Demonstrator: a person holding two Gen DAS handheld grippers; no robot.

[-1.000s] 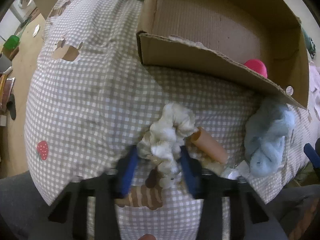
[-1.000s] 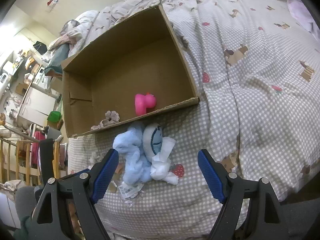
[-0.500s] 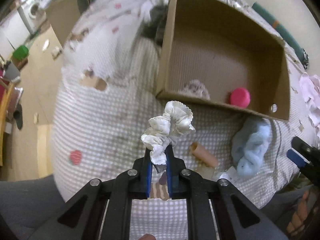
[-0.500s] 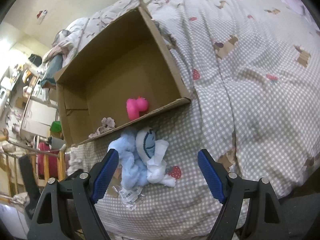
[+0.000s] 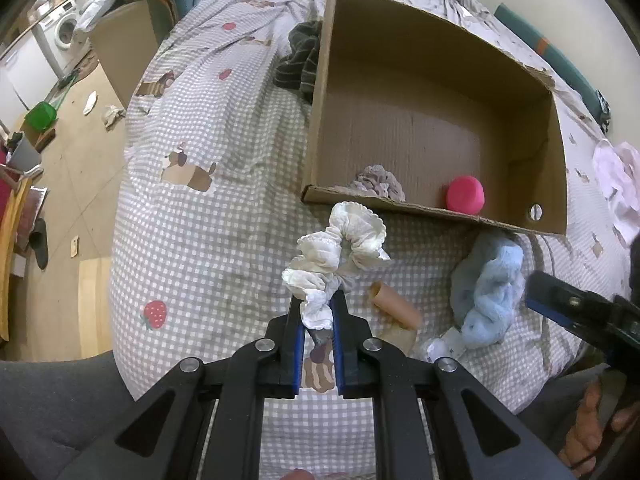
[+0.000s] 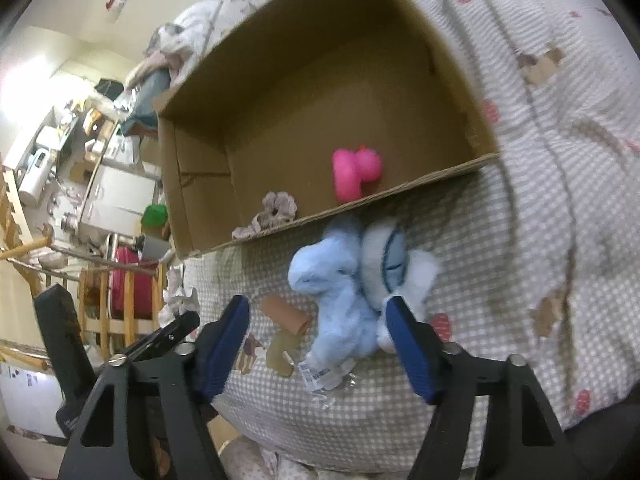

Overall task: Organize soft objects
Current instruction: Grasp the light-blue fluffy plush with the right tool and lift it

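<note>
My left gripper (image 5: pixel 317 312) is shut on a white ruffled scrunchie (image 5: pixel 340 248) and holds it above the checked bedspread, short of the open cardboard box (image 5: pixel 400 206). The box holds a grey scrunchie (image 5: pixel 378 182) and a pink toy (image 5: pixel 465 194); both also show in the right wrist view, the grey scrunchie (image 6: pixel 276 208) and the pink toy (image 6: pixel 356 172). My right gripper (image 6: pixel 320 320) is open, its fingers to either side of a light blue plush toy (image 6: pixel 344 292) that lies in front of the box (image 6: pixel 360 204). The plush also shows in the left wrist view (image 5: pixel 488 292).
A tan cylinder (image 5: pixel 394 304) lies on the bedspread between scrunchie and plush, also in the right wrist view (image 6: pixel 286 314). A dark striped cloth (image 5: pixel 300 60) lies left of the box. The bed edge drops to a cluttered floor (image 5: pixel 60 140) at left.
My left gripper closed on the white scrunchie and lifted it off the bed. My right gripper moved closer and lower toward the blue plush.
</note>
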